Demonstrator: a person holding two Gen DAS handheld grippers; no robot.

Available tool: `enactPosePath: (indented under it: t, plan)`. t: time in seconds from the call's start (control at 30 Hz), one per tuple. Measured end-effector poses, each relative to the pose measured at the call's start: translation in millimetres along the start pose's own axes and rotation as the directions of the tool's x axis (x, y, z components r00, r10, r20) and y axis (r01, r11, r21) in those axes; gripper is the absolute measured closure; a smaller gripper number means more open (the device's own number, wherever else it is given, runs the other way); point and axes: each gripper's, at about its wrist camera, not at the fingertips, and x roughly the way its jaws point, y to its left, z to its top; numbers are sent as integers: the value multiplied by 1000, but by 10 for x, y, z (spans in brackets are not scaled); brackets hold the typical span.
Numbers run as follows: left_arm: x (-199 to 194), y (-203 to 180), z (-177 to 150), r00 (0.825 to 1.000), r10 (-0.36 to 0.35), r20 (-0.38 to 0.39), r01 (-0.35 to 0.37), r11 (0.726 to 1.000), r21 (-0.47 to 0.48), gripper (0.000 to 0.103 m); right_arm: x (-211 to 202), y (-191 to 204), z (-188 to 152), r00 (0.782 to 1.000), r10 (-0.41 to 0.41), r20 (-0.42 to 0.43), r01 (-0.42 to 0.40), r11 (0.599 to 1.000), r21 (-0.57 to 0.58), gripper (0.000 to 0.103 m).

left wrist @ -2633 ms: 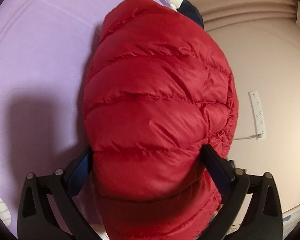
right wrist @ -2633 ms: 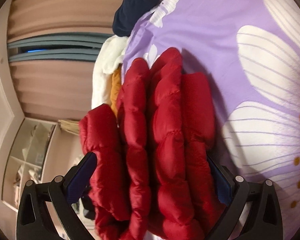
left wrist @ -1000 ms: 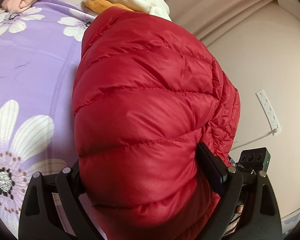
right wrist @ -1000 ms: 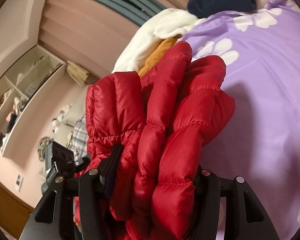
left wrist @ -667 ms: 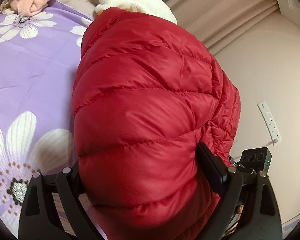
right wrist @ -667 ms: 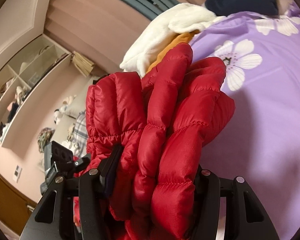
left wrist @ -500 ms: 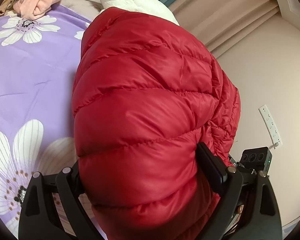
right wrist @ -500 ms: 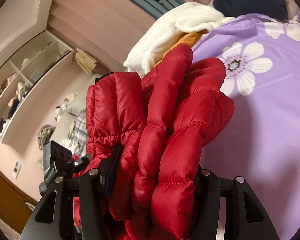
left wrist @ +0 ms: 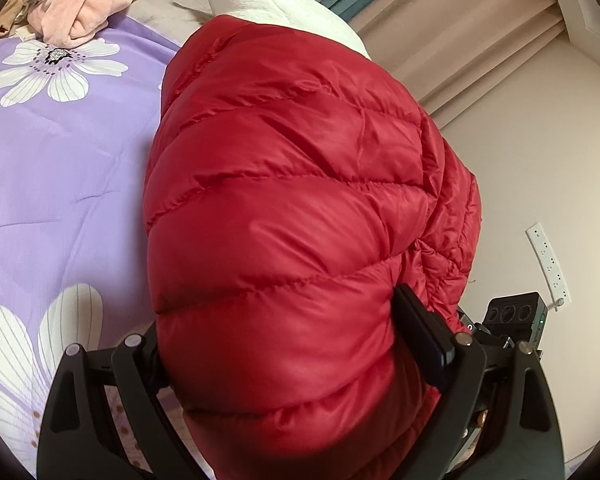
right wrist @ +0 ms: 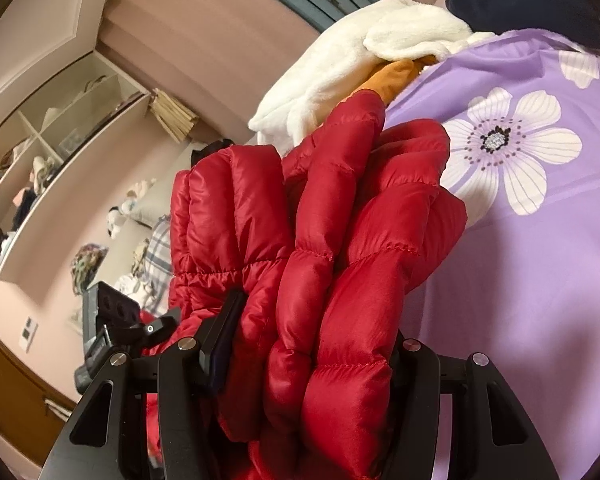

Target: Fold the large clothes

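Observation:
A folded red puffer jacket fills the left wrist view and is lifted above the purple flowered bedspread. My left gripper is shut on its bulky end. In the right wrist view the jacket shows as several stacked quilted layers. My right gripper is shut on those layers. The other gripper's body shows at the lower left of the right wrist view, and at the lower right in the left wrist view.
A white fleece garment over an orange one lies at the bed's edge, with a dark navy garment beyond. Pink clothes lie at the far corner. Curtains, wall shelves and a power strip stand beside the bed.
Both grippers have shut on the jacket and lifted it off the bed. Over the last second they carry it along, and the white fleece pile and bedspread flowers slide through the background.

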Motion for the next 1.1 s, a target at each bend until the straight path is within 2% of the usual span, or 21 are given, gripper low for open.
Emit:
enactPosePath:
  t: [1.1]
  plan:
    - [107, -140, -228, 996, 76, -38, -77, 997, -25, 10, 288, -124, -105, 995, -79, -52, 82, 995, 58, 46]
